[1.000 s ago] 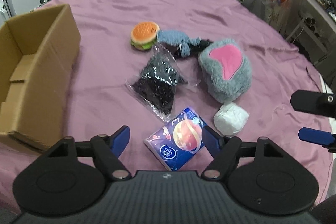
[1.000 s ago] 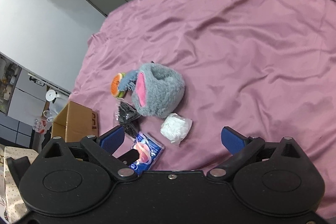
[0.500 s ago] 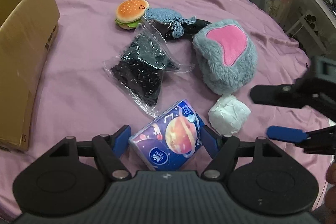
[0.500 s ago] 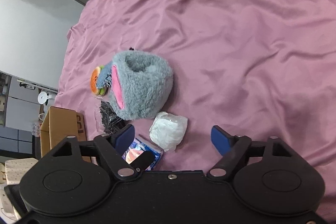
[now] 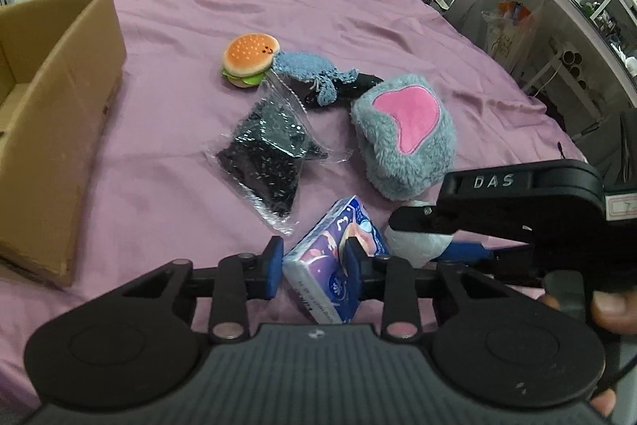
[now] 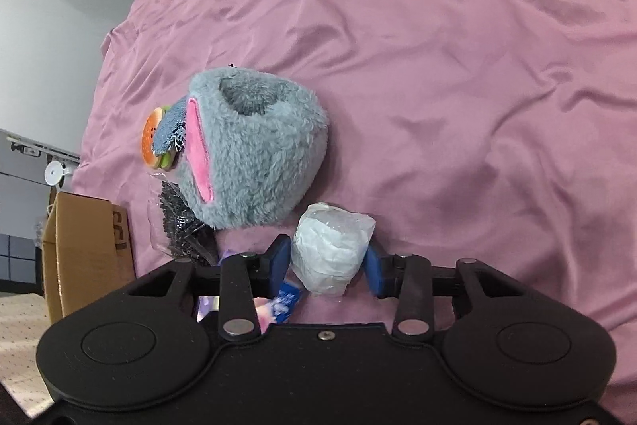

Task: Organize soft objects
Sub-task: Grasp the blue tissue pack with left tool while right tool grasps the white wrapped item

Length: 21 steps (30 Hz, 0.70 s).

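The left gripper (image 5: 313, 263) has its blue pads pressed on a purple tissue pack (image 5: 332, 267) printed with a pink planet. At three o'clock of it, the right gripper (image 6: 327, 261) pinches a crinkled white wrapped bundle (image 6: 330, 247). At twelve sits a grey-and-pink plush (image 5: 404, 136); at nine, a cardboard box (image 5: 59, 130) on the mauve sheet (image 5: 199, 6).

A bed draped in a wrinkled mauve sheet (image 5: 358, 10) is carrying a cardboard box (image 5: 59, 130) at the frame's left, a burger plush (image 5: 249, 60) and blue knit piece (image 5: 314, 72) at centre, a bagged black item (image 5: 270, 162) below them, and a grey-and-pink fuzzy slipper (image 5: 406, 138) lying right of centre.
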### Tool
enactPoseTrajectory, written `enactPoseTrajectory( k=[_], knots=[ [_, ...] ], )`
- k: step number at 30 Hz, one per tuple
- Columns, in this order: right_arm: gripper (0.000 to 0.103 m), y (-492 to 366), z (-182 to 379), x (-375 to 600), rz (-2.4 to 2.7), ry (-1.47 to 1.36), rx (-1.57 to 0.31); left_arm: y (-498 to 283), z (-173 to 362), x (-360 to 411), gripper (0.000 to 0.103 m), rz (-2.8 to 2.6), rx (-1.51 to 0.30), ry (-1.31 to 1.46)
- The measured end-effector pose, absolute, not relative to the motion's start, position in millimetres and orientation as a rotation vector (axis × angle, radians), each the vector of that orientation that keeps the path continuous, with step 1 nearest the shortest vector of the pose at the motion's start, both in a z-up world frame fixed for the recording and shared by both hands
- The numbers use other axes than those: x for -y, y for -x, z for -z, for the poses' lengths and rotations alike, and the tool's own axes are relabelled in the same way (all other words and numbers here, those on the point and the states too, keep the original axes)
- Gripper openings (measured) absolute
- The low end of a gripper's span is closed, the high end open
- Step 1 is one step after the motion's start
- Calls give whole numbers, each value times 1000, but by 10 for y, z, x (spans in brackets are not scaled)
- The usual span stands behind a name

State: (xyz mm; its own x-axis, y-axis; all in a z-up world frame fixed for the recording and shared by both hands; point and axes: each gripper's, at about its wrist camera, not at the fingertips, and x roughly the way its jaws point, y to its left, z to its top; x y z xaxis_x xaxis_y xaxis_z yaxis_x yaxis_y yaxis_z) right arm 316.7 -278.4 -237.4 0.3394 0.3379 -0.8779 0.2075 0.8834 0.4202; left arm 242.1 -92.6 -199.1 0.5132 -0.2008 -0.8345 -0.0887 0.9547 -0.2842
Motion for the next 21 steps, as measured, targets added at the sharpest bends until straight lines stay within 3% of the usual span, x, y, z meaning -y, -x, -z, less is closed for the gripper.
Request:
enactPoseTrajectory(
  k=[7,21],
  knots=[
    [38,-2931,2170,2838,-73,-493,-1169,-2358,1740,896,18,77,-1000,289],
    [38,-2620,1683,2720,-159,-441,-971,-2092,1193,674,17,75,-869,271]
  ],
)
